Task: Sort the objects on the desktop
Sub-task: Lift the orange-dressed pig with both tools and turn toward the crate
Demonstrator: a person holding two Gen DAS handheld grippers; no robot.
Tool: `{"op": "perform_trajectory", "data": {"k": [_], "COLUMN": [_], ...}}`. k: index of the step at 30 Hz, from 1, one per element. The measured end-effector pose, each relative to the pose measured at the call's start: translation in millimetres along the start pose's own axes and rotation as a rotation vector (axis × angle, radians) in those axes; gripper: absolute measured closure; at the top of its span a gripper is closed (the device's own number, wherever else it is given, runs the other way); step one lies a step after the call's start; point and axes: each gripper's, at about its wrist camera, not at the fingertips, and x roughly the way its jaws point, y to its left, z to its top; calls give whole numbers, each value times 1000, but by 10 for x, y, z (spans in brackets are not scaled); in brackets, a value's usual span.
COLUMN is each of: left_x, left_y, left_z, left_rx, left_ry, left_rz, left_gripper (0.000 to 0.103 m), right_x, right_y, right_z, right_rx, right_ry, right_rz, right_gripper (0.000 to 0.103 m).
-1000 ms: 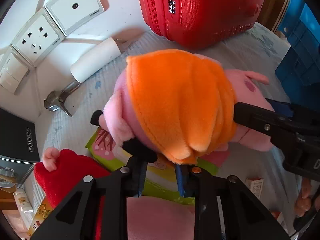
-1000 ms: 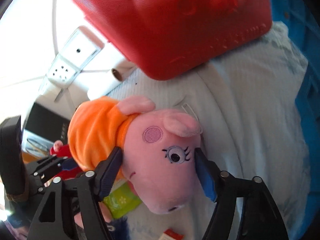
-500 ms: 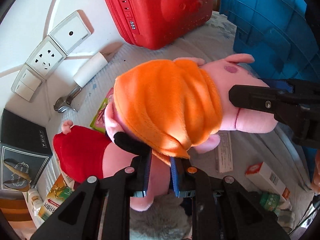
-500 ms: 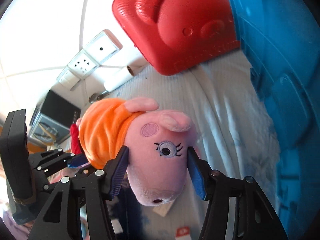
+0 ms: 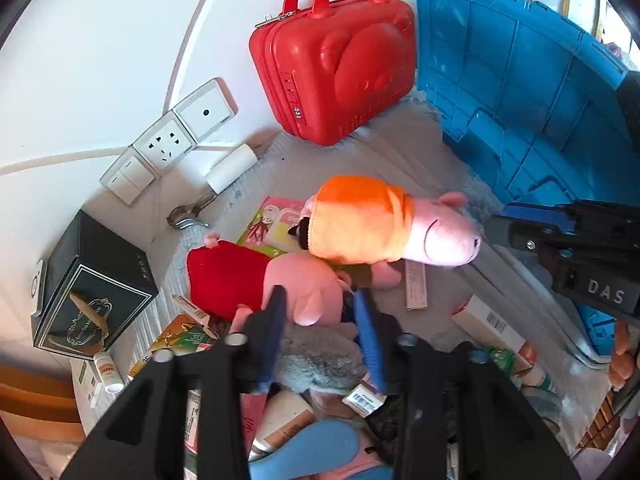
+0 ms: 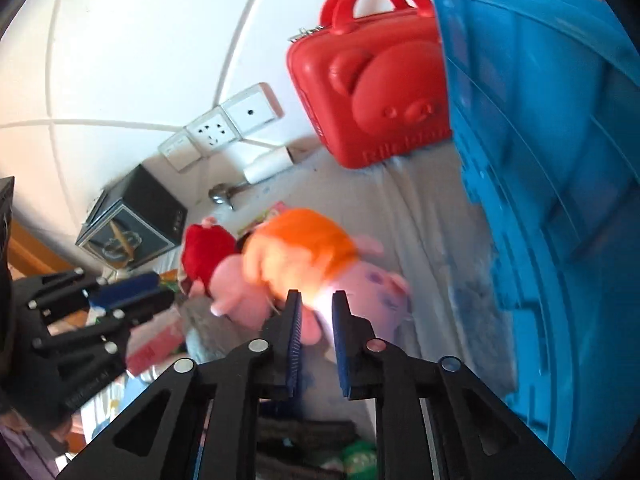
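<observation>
A pink pig plush in an orange dress lies on the grey mat, partly on a second pig plush in a red dress. Both show in the right wrist view, the orange one and the red one. My left gripper is open and empty above the red-dress pig's head. My right gripper is empty, its jaws a narrow gap apart, pulled back from the orange-dress pig; it also shows in the left wrist view.
A red bear suitcase stands at the back by a blue crate. A dark box, a paper roll, a metal clamp and wall sockets lie left. Small boxes, bottles and a blue brush crowd the front.
Both grippers let go of the orange-dress pig and drew back. The pig dropped onto the mat beside the red-dress pig. The left jaws opened wide; the right jaws narrowed.
</observation>
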Motion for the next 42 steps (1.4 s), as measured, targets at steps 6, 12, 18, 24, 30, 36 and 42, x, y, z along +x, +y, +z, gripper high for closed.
{"op": "perform_trajectory", "data": {"k": [6,12,18,24,30,36,42], "left_x": [345,967,1484,1887,1920,1747,1249], "left_y": [101,102,-35,-171,-401,-337,-179], "left_z": [56,303,511,482,483,424,439], "left_rx": [38,168,231,294,372,373,418], "left_ry": [9,77,102,160,114,98,2], "left_rz": [-25,-67,-139,-108,-96,-105,-173], "left_gripper": [39,39,36,35,35,35,35], "right_x": [288,728,1093,1499,1560,1608,1408], "right_y": [-214,-376,-623,-783,-745,-753,-486], "right_z": [-193,-169,-148,-105,-83,-250,-355], "right_rx": [71,142,222,245,179,157,-106], "right_ry": [49,102,132,151,166,166,134], "right_rz": [-14,-21,-37,-81,-99,-160,-230], "right_gripper": [22,7,0,6,13,23,30]}}
